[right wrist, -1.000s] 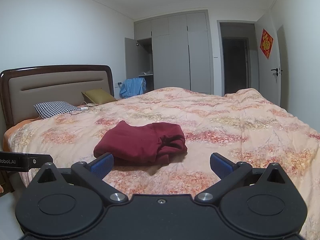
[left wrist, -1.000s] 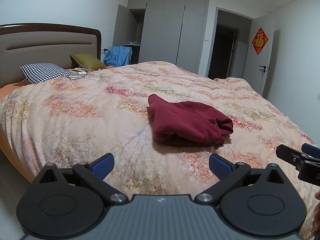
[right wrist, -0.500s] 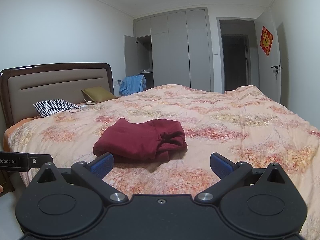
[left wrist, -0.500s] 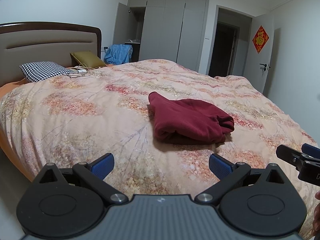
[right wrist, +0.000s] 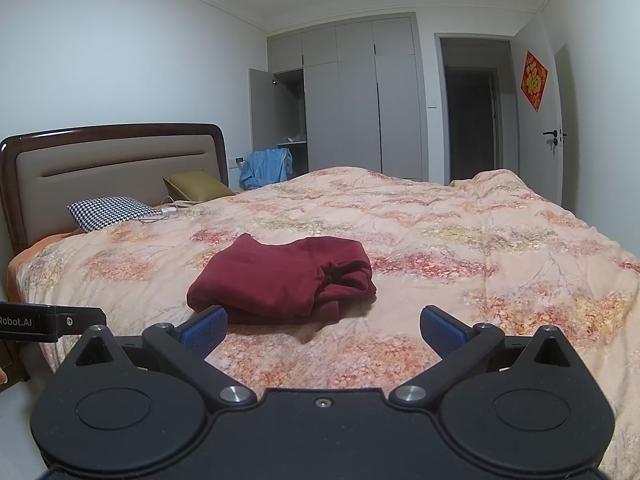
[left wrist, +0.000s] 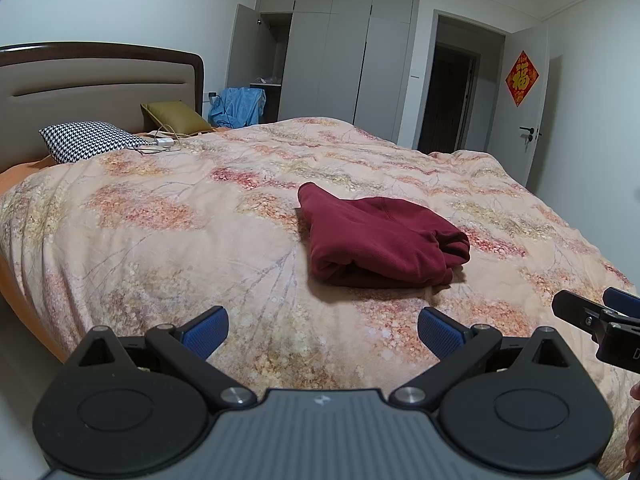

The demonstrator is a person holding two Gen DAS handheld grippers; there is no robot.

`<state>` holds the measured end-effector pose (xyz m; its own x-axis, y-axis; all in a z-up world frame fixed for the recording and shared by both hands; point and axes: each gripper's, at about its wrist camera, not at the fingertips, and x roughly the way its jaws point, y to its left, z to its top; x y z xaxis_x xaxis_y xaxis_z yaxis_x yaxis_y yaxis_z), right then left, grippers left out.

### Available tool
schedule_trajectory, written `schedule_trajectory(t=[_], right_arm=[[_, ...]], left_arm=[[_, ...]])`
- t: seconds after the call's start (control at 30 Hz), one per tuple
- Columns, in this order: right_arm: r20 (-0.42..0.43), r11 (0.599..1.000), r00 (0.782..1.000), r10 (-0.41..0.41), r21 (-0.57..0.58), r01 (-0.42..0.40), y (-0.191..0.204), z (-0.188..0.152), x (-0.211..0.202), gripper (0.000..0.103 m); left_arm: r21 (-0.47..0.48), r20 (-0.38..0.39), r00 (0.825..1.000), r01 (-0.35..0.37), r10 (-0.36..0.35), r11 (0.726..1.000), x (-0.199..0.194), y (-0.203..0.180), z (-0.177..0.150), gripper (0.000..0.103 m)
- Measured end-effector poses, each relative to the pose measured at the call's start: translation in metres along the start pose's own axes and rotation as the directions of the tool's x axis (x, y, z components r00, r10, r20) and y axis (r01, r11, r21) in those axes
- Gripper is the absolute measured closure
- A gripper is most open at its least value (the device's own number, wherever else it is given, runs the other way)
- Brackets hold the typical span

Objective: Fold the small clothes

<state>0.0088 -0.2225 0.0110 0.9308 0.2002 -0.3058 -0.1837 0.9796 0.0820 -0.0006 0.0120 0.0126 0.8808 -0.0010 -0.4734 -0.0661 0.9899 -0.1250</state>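
Maroon, soft and thick like fleece, the folded garment (left wrist: 380, 242) lies on the bed (left wrist: 160, 216), near the middle of the quilt and closer to the near edge than to the headboard (right wrist: 104, 168). Against a second ago it sits in the same spot and shape; both views have only drifted a little, so the garment shows slightly higher in the left wrist view and slightly lower in the right. It forms a rounded bundle with smooth top layers and a rolled, wrinkled end on its right side. The quilt is peach with a faded floral print and fine quilted creases. The left hand-held gripper (left wrist: 322, 330) hangs over the near edge with its ridged blue pads (left wrist: 208, 328) spread wide, holding nothing and short of the garment. The right hand-held gripper (right wrist: 323, 330) is likewise spread wide and empty, its left pad (right wrist: 204, 328) just before the bundle's near edge.
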Motion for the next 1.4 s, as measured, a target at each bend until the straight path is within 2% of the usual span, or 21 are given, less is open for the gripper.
schedule_trajectory(t=[1.07, 1.3, 1.4], right_arm=[[-0.015, 1.000, 1.000, 0.000, 0.010, 0.000, -0.0015, -0.0049, 0.0023, 0.001], [-0.022, 1.000, 1.000, 0.001, 0.014, 0.000, -0.0018, -0.0063, 0.0034, 0.001], [-0.030, 1.000, 1.000, -0.001, 0.016, 0.001, -0.0030, -0.0072, 0.0051, 0.001]], left_arm=[[-0.025, -0.026, 1.000, 0.006, -0.007, 1.000, 0.0045, 0.0016, -0.0050, 0.000], [-0.021, -0.004, 0.996, -0.094, 0.094, 0.995, 0.0025, -0.0024, -0.0035, 0.000], [-0.020, 0.000, 0.995, -0.099, 0.099, 0.995, 0.0015, -0.0028, -0.0010, 0.000]])
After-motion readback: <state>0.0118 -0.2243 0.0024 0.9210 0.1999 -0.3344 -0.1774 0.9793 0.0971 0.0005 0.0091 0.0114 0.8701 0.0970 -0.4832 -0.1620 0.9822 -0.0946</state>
